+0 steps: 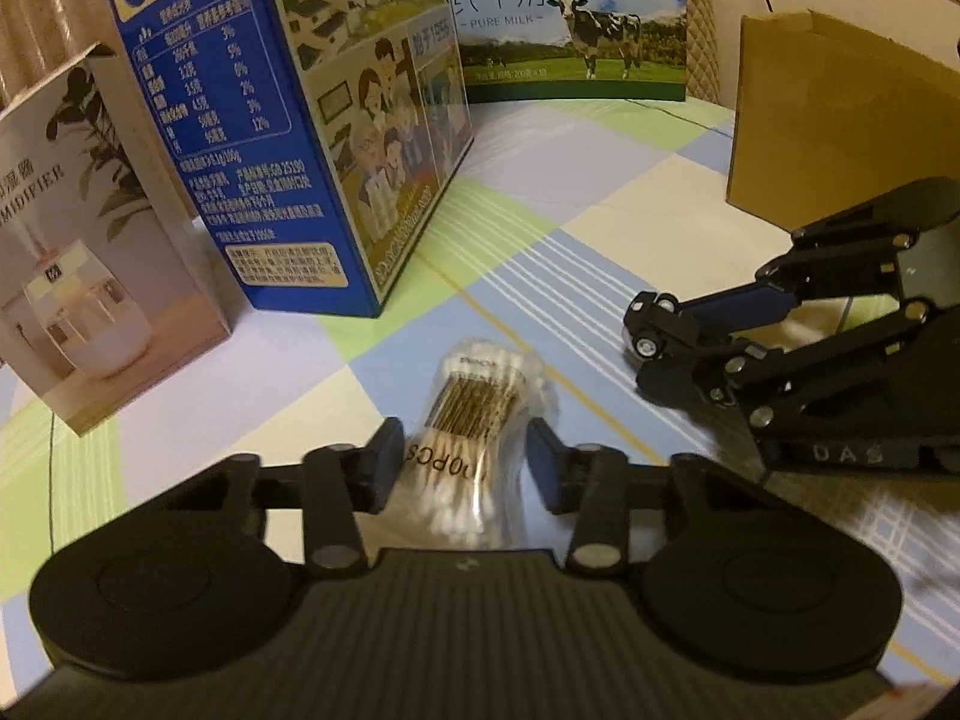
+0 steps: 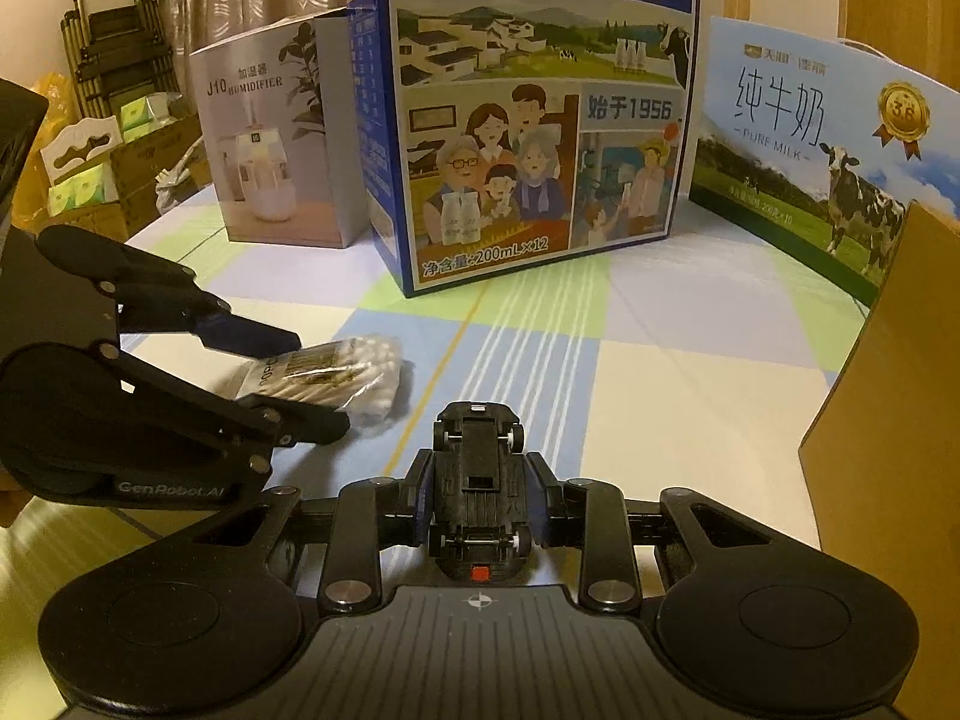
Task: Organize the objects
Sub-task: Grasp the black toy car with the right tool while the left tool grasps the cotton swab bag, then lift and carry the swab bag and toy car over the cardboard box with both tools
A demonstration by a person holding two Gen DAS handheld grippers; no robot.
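Left hand-held gripper [image 1: 467, 462]: fingers either side of a pack of cotton swabs [image 1: 480, 420] lying on the near checked tabletop [image 1: 600, 228]; contact unclear, cannot tell if gripped. Right hand-held gripper [image 2: 480, 498]: clenched on an upside-down toy car [image 2: 477, 468]. Far: humidifier box [image 2: 270, 138], two milk cartons. Right: open cardboard box [image 1: 840, 138]. Nothing visibly stowed; both items outstanding.

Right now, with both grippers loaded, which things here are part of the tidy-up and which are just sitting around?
In play:
- cotton swab pack between the left gripper fingers
- toy car, underside up, in the right gripper
- brown cardboard box, a likely drop spot

Bystanders:
- blue milk carton
- pure milk box
- humidifier box
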